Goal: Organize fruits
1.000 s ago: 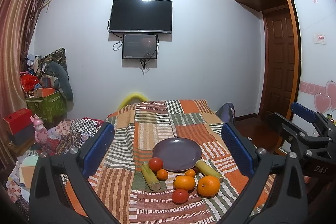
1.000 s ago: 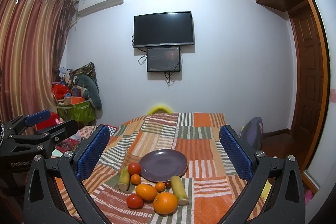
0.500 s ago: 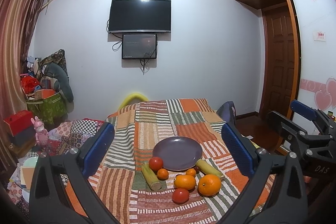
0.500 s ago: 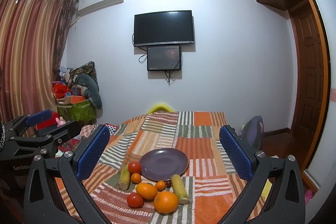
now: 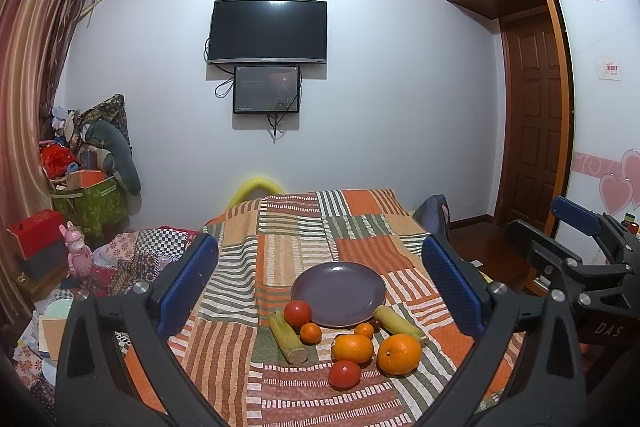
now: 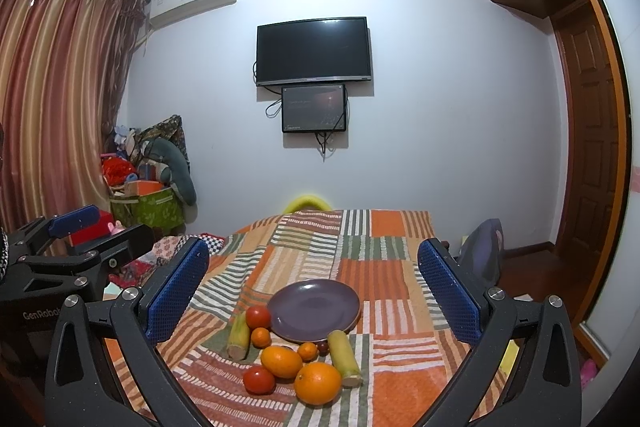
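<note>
Nothing had been picked up at this point, so I'd call it the very start: both grippers hung back above the near edge of the table, sizing things up. The left gripper [image 5: 320, 291] was spread wide with nothing between its blue pads, and the right gripper [image 6: 314, 291] was just as wide and just as empty.

The purple plate [image 5: 338, 293] sat bare on the patchwork tablecloth [image 5: 280, 251], smooth and shallow, looked glazed. All the fruit was clustered along its near rim: a tomato [image 5: 297, 313] touching the edge, a small tangerine [image 5: 310, 332] just beside it, two big oranges [image 5: 399, 348] side by side, a second tomato [image 5: 344, 373] nearest the camera, and two sugarcane pieces [image 5: 288, 338], one on each side.

Next move was probably dropping one gripper onto the nearest round fruit. My guess: the oranges are firm with pebbly skin and easy to pinch, the tomatoes are slick and soft so they want a gentle squeeze, and the cane sticks are hard cylinders that could roll unless grabbed across their width.
</note>
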A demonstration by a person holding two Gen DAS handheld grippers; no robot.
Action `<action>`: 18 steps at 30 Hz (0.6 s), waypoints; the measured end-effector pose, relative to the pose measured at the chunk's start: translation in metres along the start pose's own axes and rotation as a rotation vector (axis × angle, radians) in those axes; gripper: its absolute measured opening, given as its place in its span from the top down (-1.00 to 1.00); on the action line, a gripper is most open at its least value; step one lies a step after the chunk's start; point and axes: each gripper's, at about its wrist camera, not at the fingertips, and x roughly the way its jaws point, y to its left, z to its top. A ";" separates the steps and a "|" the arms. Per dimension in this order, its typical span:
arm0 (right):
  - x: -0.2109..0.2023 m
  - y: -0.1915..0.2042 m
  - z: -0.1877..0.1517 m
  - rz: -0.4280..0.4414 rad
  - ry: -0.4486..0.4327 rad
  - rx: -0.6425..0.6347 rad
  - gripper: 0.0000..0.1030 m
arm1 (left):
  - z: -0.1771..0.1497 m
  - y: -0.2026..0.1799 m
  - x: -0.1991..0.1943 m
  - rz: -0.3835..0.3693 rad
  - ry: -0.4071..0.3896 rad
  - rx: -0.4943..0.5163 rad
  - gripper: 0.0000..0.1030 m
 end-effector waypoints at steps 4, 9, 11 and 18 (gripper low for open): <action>-0.001 0.001 0.000 0.000 0.000 0.000 -1.00 | 0.000 0.000 0.000 0.002 -0.001 0.000 -1.00; -0.001 0.003 0.000 0.004 0.002 -0.002 -1.00 | 0.001 0.003 0.000 0.006 -0.001 -0.005 -1.00; 0.000 0.004 0.000 0.007 0.003 -0.003 -1.00 | 0.000 0.003 0.001 0.006 -0.001 -0.008 -1.00; 0.001 0.008 -0.001 0.004 -0.003 -0.016 -1.00 | -0.001 0.003 0.006 -0.011 0.023 -0.006 -1.00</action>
